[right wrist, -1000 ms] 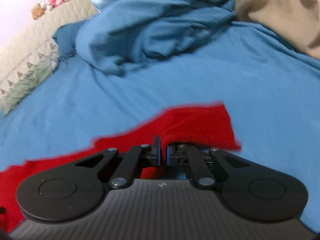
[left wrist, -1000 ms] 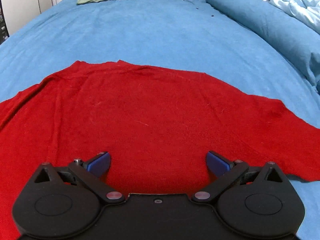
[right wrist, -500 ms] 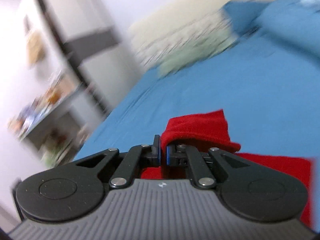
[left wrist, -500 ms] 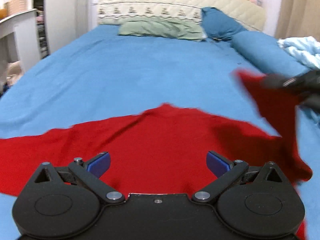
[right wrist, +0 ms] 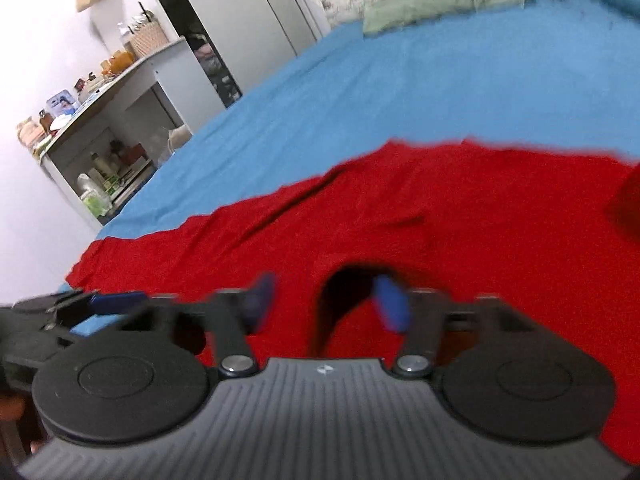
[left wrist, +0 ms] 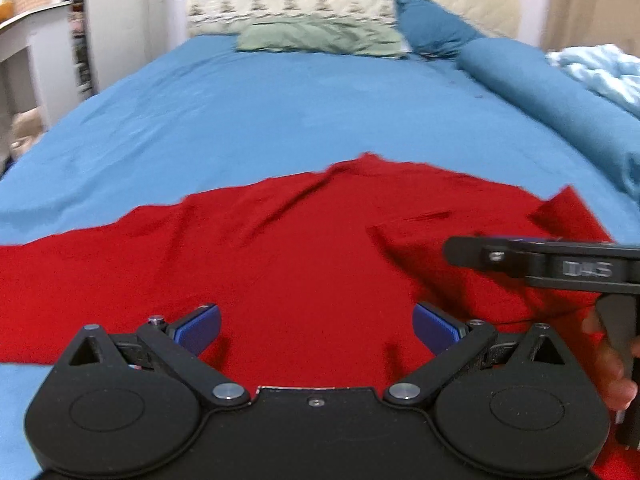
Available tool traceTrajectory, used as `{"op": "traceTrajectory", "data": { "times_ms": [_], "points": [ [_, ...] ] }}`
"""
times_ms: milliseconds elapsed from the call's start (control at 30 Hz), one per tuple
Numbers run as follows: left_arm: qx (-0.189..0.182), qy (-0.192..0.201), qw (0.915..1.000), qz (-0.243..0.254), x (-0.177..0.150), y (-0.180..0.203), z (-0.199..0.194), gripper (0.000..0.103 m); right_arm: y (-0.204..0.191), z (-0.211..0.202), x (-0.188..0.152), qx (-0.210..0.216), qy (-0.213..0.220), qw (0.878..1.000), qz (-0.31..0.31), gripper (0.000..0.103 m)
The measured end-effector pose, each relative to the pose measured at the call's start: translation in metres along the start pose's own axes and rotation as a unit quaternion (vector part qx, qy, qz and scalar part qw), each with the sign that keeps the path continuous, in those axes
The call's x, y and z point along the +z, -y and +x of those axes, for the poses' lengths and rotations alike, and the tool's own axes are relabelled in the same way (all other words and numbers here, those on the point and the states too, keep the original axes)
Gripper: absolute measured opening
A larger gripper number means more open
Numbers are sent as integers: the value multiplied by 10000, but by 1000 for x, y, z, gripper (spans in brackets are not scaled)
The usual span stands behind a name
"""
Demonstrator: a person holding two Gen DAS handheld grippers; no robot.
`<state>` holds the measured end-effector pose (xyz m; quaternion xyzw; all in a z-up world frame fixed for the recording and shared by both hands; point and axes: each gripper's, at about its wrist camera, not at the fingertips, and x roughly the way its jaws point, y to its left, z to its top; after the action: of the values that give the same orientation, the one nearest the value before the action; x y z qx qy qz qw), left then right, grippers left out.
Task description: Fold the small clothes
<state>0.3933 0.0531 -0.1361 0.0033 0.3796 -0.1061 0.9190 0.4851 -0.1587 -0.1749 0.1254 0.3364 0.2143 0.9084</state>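
1. Red knit, the sweater (left wrist: pixel 304 248), is lying spread on the blue bedsheet (left wrist: pixel 304 112) just ahead of both claws, one flap doubled over at the right.
2. The left claw (left wrist: pixel 316 326) is hanging with fingers wide apart, gripping nothing; the fold could be springing back unpinned.
3. The right claw (right wrist: pixel 324 304) is also standing apart (blurred), its fingers empty over the cloth; closing now might be pinching several layers and dragging the fold crooked.
4. Loose ridges ahead are risking creases.
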Motion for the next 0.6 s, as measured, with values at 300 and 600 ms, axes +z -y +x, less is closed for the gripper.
{"op": "traceTrajectory", "data": {
  "times_ms": [300, 600],
  "points": [
    [-341, -85, 9969, 701, 12, 74, 51, 91, 54, -92, -7, -1281, 237, 9892, -665, 94],
    [-17, 160, 9979, -628, 26, 34, 70, 44, 104, -124, -36, -1815, 218, 9829, -209, 94]
  ]
}}
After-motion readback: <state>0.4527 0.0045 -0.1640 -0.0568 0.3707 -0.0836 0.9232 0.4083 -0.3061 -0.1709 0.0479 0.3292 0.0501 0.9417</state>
